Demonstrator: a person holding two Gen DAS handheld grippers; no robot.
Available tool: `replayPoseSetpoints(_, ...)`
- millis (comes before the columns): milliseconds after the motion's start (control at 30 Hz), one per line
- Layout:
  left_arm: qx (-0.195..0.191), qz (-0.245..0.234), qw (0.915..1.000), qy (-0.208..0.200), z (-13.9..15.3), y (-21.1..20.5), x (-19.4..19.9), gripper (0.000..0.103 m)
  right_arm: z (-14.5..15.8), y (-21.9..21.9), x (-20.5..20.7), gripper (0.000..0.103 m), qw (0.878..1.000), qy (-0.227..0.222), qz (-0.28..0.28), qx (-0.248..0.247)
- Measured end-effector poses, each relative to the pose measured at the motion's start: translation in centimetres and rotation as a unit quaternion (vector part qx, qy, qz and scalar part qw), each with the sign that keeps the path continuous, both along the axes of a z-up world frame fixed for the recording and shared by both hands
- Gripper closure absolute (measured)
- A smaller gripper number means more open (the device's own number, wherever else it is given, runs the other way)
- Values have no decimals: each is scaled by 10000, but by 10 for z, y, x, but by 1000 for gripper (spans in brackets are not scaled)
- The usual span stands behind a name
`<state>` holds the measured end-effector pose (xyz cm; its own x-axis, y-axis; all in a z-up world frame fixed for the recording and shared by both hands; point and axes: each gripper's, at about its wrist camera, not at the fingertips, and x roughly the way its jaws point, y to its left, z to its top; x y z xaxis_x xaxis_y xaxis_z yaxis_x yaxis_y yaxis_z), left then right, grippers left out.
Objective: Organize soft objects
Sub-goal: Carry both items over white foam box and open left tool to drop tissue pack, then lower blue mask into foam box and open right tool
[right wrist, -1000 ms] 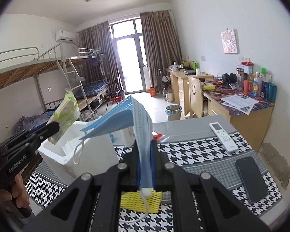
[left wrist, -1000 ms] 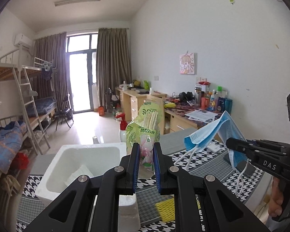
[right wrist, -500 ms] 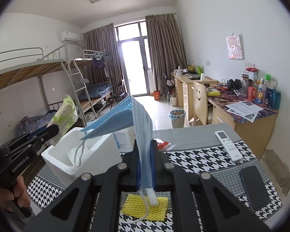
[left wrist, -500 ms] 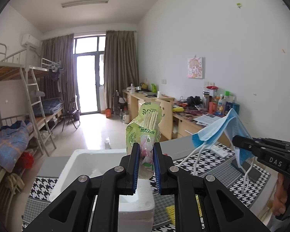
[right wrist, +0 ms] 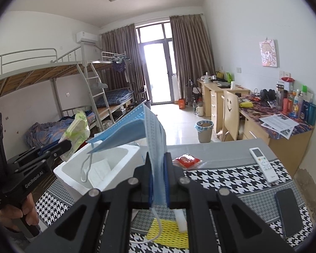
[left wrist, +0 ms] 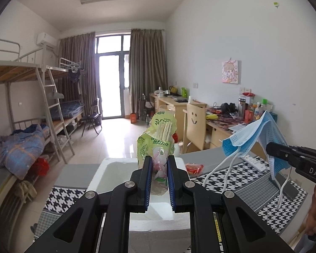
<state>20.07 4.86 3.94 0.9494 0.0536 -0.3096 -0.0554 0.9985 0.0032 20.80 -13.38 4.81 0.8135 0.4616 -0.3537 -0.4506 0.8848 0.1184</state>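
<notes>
My left gripper (left wrist: 159,162) is shut on a green plastic packet (left wrist: 158,141) and holds it upright above the white foam box (left wrist: 113,172). The packet also shows in the right wrist view (right wrist: 78,130), left of the box (right wrist: 107,168). My right gripper (right wrist: 158,160) is shut on a blue face mask (right wrist: 134,126) that drapes over its fingers, ear loops hanging. In the left wrist view the mask (left wrist: 257,135) hangs at the right, above the table. A yellow foam net (right wrist: 170,232) lies on the table below my right gripper.
The table has a houndstooth cloth (right wrist: 231,177). On it lie a red packet (right wrist: 186,160), a white remote (right wrist: 263,164) and a black phone (right wrist: 288,210). A white sheet lies inside the box. Bunk beds stand left, desks along the right wall.
Both grippers have risen with their objects still held. The table and box now sit lower in both views. The packet is now over the box.
</notes>
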Motion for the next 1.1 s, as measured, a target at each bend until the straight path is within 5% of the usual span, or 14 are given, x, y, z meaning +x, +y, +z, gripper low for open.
replayPoseSetpoints(400, 50, 167, 9995, 247, -10, 15, 12, 83, -3, 23, 7, 91, 9999, 77, 124, -22)
replayPoseSetpoints(533, -70, 142, 9996, 241, -12, 24, 13, 37, -3, 27, 8, 91, 9999, 78, 111, -60)
replayPoseSetpoints(633, -88, 198, 9995, 217, -12, 29, 11, 34, -3, 29, 9, 91, 9999, 88, 116, -67)
replayPoseSetpoints(767, -172, 315, 9992, 180, -11, 35, 8, 17, -3, 38, 10, 91, 9998, 101, 157, -108)
replayPoseSetpoints(1100, -154, 649, 9978, -21, -8, 59, -11, 5, -2, 61, 14, 91, 9990, 136, 359, -222)
